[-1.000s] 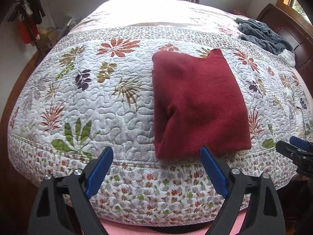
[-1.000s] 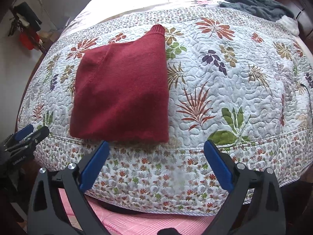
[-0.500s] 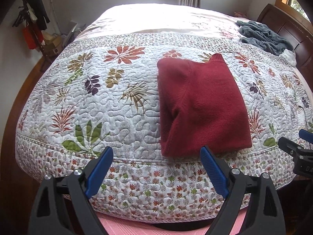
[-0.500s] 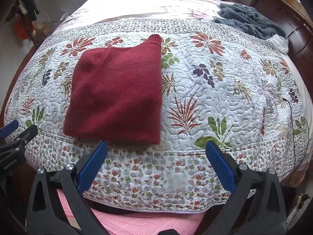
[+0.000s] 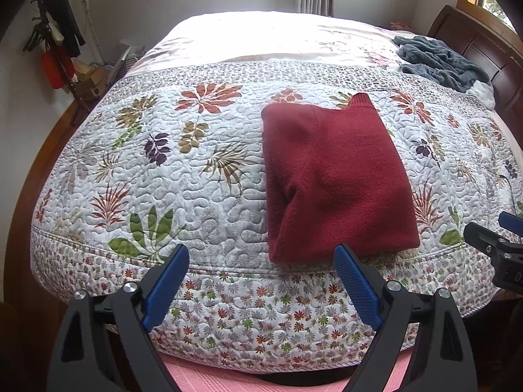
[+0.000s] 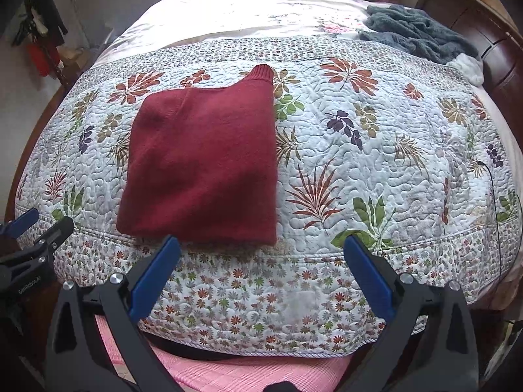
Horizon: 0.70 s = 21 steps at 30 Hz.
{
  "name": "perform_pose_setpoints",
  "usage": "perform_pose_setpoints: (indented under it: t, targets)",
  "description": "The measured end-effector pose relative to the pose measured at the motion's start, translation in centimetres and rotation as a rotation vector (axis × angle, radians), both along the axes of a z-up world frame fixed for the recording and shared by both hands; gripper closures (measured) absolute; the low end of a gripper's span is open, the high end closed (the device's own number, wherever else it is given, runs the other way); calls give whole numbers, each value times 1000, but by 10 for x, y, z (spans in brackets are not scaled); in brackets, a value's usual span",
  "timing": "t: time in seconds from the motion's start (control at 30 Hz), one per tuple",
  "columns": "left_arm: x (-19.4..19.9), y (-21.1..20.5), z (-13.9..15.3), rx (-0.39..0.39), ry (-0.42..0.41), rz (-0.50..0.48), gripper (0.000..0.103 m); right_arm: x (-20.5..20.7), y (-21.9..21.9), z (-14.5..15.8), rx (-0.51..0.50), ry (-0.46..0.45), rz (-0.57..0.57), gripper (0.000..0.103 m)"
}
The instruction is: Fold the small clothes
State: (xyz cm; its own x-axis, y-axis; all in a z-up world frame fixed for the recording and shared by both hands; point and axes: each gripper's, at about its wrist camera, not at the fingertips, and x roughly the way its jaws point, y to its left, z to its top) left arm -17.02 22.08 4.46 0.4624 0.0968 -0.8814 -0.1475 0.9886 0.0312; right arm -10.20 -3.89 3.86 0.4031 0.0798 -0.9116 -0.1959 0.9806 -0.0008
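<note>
A dark red sweater [image 5: 333,179] [image 6: 202,163] lies folded into a rectangle on the floral quilt [image 5: 196,176] [image 6: 359,150], near the bed's front edge, one ribbed cuff sticking out at its far corner. My left gripper [image 5: 261,261] hangs open in front of the bed edge, just short of the sweater's near hem, holding nothing. My right gripper [image 6: 261,254] is open too, in front of the sweater's near right corner, apart from the cloth. Each gripper shows at the edge of the other's view.
A grey fleece blanket [image 5: 438,62] [image 6: 421,32] is bunched at the far right by the dark wooden headboard [image 6: 497,49]. A coat stand with hanging items [image 5: 55,49] is at the far left. Pink checked cloth [image 6: 235,372] shows below the bed edge.
Both grippers have drawn back and tilted up from the bed, so more of the room and window show. The sweater lies unmoved and both grippers stay open.
</note>
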Motion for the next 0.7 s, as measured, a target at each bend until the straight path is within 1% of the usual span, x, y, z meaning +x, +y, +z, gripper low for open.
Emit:
perform_pose_setpoints:
  t: [0.3, 0.57, 0.7]
  targets:
    - [5, -4, -5, 7, 17, -9, 12, 1, 1, -1, 1, -14, 6, 3]
    - [7, -4, -2, 8, 7, -3, 12, 5, -2, -7, 2, -1, -10, 3]
    - [8, -5, -2, 15, 3, -5, 12, 4, -3, -7, -14, -28, -21, 3]
